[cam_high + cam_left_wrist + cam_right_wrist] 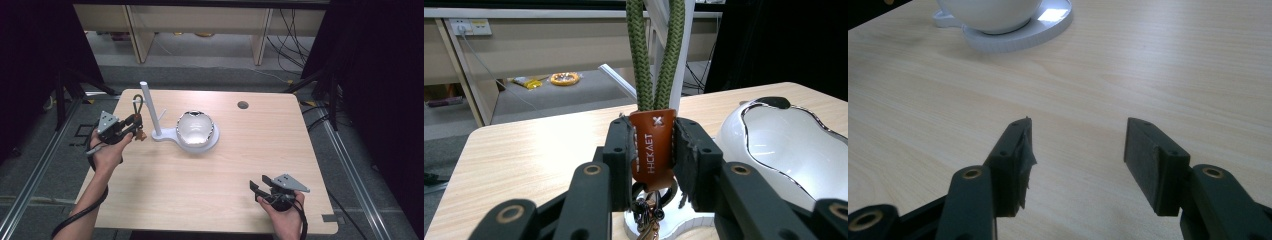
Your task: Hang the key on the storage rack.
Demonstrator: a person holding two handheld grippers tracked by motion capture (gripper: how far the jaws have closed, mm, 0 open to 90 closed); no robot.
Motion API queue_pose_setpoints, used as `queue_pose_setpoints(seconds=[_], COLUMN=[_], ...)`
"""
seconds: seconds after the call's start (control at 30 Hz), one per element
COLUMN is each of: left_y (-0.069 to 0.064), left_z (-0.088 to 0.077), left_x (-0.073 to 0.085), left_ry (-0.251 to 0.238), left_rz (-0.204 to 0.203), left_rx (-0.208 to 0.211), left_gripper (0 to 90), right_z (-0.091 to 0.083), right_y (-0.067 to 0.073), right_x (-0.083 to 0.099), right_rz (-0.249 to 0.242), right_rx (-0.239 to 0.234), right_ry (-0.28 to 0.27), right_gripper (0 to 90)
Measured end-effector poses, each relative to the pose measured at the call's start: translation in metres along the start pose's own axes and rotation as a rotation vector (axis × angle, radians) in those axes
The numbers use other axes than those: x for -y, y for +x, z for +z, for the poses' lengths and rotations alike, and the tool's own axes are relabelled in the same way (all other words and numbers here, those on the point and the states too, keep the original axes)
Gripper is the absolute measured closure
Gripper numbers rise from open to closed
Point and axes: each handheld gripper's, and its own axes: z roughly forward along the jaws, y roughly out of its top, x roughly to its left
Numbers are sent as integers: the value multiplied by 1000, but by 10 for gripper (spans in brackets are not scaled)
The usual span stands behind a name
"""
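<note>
My left gripper (653, 150) is shut on the brown leather tab of a keychain (653, 145) with a green rope loop (655, 50) standing up from it and metal rings hanging below. In the high view this left gripper (134, 123) holds the keychain (138, 104) just left of a white upright post (149, 107). The post rises from a white stand (165, 135) that carries a glossy white bowl (195, 128). My right gripper (257, 189) rests open near the table's front right, and in the right gripper view (1077, 150) nothing lies between its jaws.
The wooden table (215, 165) has a round cable hole (243, 105) at the back right. Beyond the table stand wooden furniture legs and loose cables on the floor. Dark curtains hang on both sides.
</note>
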Motion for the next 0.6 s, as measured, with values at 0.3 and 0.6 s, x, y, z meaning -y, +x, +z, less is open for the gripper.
queue_pose_setpoints(seconds=[0.3, 0.6], left_y=[-1, -2], left_z=[5, 10], left_x=[2, 6], left_ry=[18, 38], left_rz=[-3, -9], left_rx=[4, 8], left_gripper=[680, 675], right_z=[1, 1], right_y=[0, -1], right_x=[0, 1], right_rz=[4, 0], right_rx=[-11, -6], right_ry=[-14, -11], right_gripper=[459, 459])
